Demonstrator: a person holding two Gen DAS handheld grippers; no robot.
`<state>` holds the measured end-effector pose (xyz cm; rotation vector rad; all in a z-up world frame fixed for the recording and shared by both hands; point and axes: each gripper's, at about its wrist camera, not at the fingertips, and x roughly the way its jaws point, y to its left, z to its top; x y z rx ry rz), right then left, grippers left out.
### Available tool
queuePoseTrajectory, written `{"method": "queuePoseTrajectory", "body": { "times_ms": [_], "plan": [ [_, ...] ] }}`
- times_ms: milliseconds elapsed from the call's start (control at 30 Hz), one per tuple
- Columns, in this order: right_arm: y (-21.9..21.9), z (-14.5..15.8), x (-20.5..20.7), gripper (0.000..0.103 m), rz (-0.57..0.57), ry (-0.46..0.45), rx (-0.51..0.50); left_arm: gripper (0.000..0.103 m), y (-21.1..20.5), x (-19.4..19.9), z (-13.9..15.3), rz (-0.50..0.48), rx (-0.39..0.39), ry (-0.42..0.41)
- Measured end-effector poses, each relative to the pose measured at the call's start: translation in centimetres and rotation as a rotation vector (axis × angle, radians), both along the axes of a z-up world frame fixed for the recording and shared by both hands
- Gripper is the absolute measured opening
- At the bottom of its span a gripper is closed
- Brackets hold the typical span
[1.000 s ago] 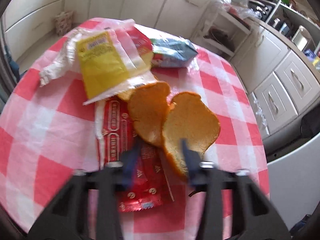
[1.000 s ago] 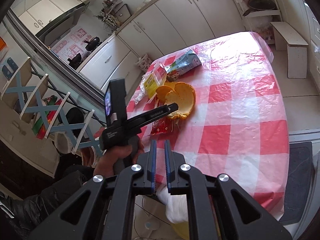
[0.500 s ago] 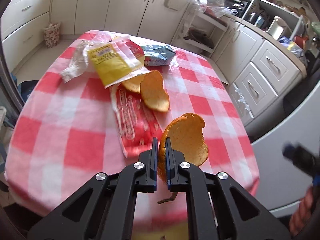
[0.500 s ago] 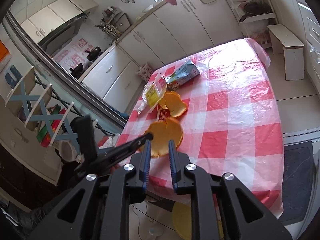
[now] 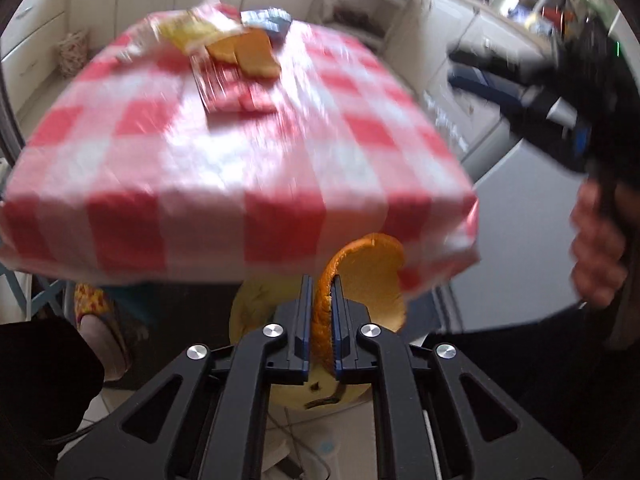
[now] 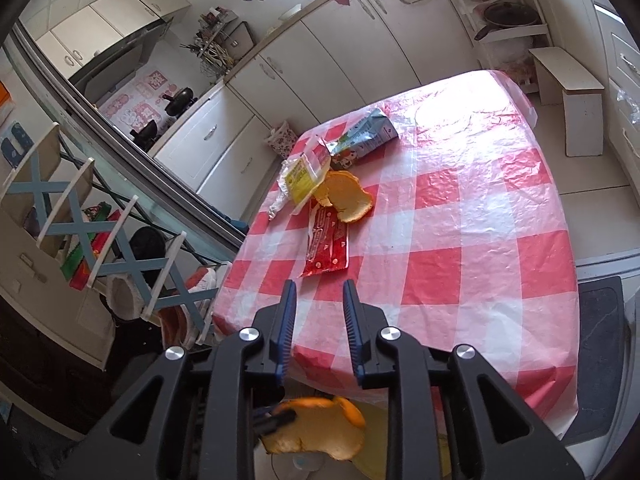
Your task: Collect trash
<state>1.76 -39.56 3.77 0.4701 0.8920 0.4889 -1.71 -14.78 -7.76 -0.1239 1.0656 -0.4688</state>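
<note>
Checkered counter (image 6: 460, 216) carries wrappers (image 6: 326, 242) and orange peel (image 6: 348, 198). Left gripper (image 5: 320, 320) has its jaws pinching a peel piece (image 5: 368, 276) beyond the edge. Right gripper (image 6: 318, 320) jaws are spread, holding nothing.

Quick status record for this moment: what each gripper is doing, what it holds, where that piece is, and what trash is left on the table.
left gripper: shut on orange peel piece
held piece position: off the table edge, above a yellow bin on the floor
right gripper: open, empty, over the near table edge
table: red-and-white checked cloth
trash left on table: orange peel, red wrapper, yellow packet, blue-grey carton
</note>
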Motion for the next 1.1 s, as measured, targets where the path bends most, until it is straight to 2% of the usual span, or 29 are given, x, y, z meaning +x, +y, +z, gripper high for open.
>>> {"method": "queuePoseTrajectory", "body": {
  "times_ms": [100,233,500,667,800,867,967,1100],
  "plan": [
    [0.3,-0.7,0.2,0.033,-0.01,0.019,-0.02,0.015,-0.1,-0.4,-0.4,-0.002,-0.007,0.014],
    [0.6,-1.3,0.3,0.036,-0.015,0.034,-0.04,0.024,0.6,-0.7,1.1,0.026,-0.025,-0.054],
    [1.3,-1.6,0.6,0.041,-0.013,0.042,-0.053,0.028,3.1,0.4,1.3,0.122,-0.06,-0.043],
    [2.3,-1.8,0.8,0.044,-0.004,0.045,-0.068,0.039,4.0,0.6,1.5,0.177,-0.056,-0.059],
    [3.5,-2.3,1.2,0.053,0.013,0.031,-0.092,0.045,4.3,0.6,1.7,0.195,-0.04,-0.081],
    [3.8,-3.2,1.6,0.054,0.012,0.038,-0.09,0.047,4.4,0.6,1.8,0.203,-0.034,-0.088],
    [4.2,-4.8,2.8,0.054,-0.008,0.097,-0.074,0.052,5.1,0.8,2.0,0.223,-0.031,-0.098],
    [5.9,-4.5,3.4,0.054,0.016,0.067,-0.092,0.054,6.2,1.3,1.7,0.267,-0.043,-0.085]
  ]
}}
